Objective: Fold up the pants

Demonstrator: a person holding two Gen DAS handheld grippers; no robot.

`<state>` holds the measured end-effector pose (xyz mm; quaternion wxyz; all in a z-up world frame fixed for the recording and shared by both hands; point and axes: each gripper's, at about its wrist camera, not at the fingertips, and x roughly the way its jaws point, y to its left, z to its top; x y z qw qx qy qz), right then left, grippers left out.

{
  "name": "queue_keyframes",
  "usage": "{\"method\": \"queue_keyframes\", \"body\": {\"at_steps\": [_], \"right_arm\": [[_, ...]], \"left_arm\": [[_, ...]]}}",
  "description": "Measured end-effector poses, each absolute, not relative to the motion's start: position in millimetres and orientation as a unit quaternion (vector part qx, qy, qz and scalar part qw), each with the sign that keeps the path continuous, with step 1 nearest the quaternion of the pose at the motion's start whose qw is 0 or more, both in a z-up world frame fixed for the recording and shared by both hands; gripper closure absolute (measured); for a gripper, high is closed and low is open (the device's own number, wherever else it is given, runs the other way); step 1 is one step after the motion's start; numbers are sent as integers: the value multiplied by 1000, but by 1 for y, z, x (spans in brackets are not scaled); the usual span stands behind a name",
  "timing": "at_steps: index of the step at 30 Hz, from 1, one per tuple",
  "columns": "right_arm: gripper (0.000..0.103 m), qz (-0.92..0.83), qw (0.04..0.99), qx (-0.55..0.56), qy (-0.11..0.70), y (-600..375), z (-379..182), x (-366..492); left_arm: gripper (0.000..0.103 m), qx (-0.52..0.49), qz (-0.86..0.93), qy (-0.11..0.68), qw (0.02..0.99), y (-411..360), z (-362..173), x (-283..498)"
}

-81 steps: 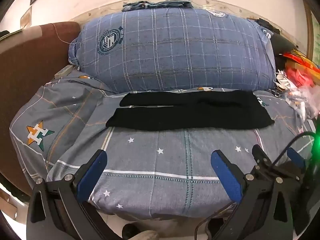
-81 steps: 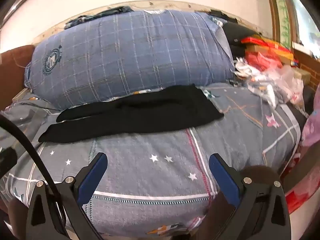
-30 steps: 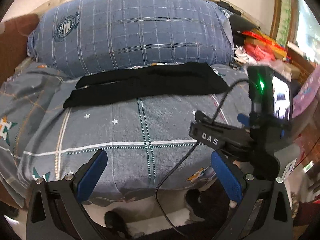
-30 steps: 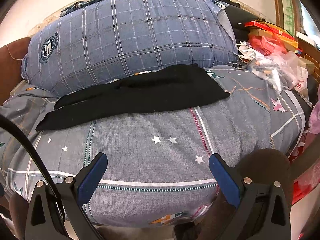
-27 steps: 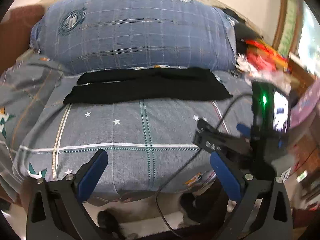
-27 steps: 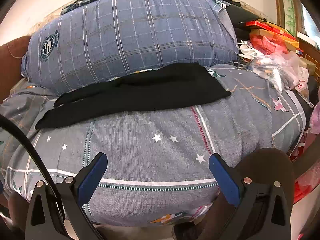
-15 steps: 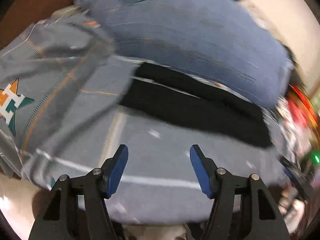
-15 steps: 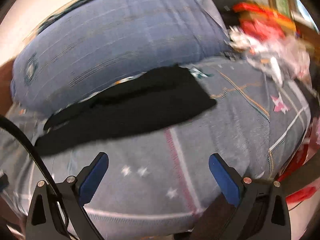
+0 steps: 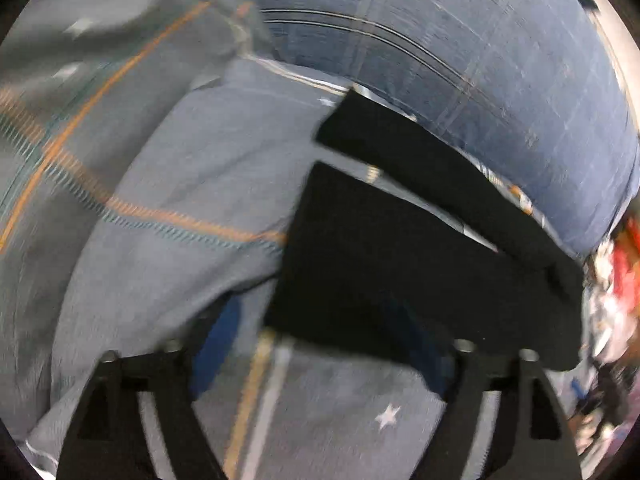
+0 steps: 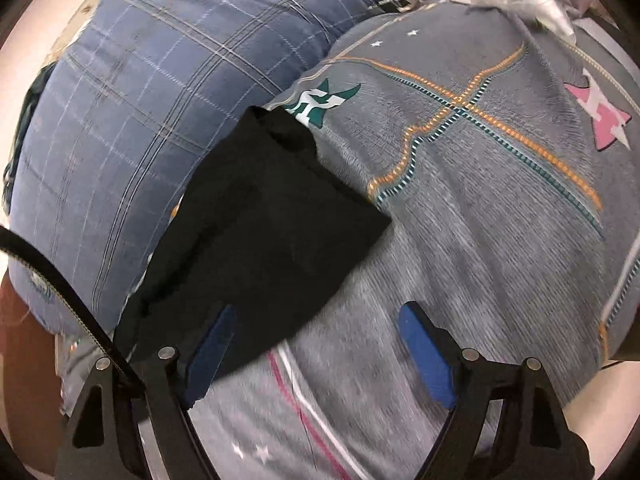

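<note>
Black pants (image 9: pixel 392 256) lie flat on the grey bedspread, their two legs side by side with the ends at the left in the left wrist view. My left gripper (image 9: pixel 320 344) is open and empty, just at the near leg's end. In the right wrist view the waist end of the pants (image 10: pixel 260 232) shows. My right gripper (image 10: pixel 320 352) is open and empty, close over the near waist corner, its left finger (image 10: pixel 208 348) in front of the black cloth.
A big blue plaid pillow (image 9: pixel 480 72) lies right behind the pants; it also shows in the right wrist view (image 10: pixel 140 100). The grey star-patterned bedspread (image 10: pixel 500 200) covers the bed. Plastic bags and red clutter (image 9: pixel 616 292) sit at the bed's right end.
Both grippers have moved forward and down to the bed. The left went to the leg ends, the right to the waist end. Both are narrower open than a second ago.
</note>
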<state>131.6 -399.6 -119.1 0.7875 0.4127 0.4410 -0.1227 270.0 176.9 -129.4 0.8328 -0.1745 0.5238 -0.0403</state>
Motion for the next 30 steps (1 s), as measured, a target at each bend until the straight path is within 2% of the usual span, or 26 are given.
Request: {"method": "queue_keyframes", "body": {"at_steps": [3, 4, 5, 6, 7, 8, 17, 19, 22, 25, 26, 30], "right_arm": [[14, -123, 791, 403, 443, -396, -121, 150], [15, -125, 794, 397, 444, -395, -121, 157], [26, -128, 798, 387, 444, -393, -121, 164], [40, -126, 799, 383, 445, -393, -120, 170], [70, -127, 798, 378, 452, -392, -119, 174], [93, -132, 798, 374, 454, -393, -116, 176], [95, -81, 823, 384, 411, -405, -70, 148], [95, -77, 822, 389, 409, -408, -69, 138], [95, -85, 818, 388, 416, -411, -79, 123], [93, -106, 806, 379, 441, -413, -99, 120], [90, -126, 801, 371, 452, -415, -105, 118], [87, -159, 810, 351, 442, -428, -97, 99]], "left_arm": [[14, -150, -36, 533, 832, 159, -130, 283], [22, -131, -40, 537, 833, 150, -129, 287], [68, -107, -41, 539, 834, 142, -127, 289], [89, -87, -34, 544, 834, 137, -125, 290], [95, -98, -49, 555, 825, 134, -122, 292], [96, -103, -48, 558, 822, 134, -119, 292], [95, -151, -60, 537, 828, 144, -69, 259], [93, -156, -52, 538, 827, 148, -72, 247], [81, -161, -24, 558, 814, 157, -97, 239], [80, -189, -10, 579, 793, 176, -122, 230], [80, -208, -10, 580, 787, 185, -124, 225], [79, -203, -13, 544, 814, 208, -97, 213]]}}
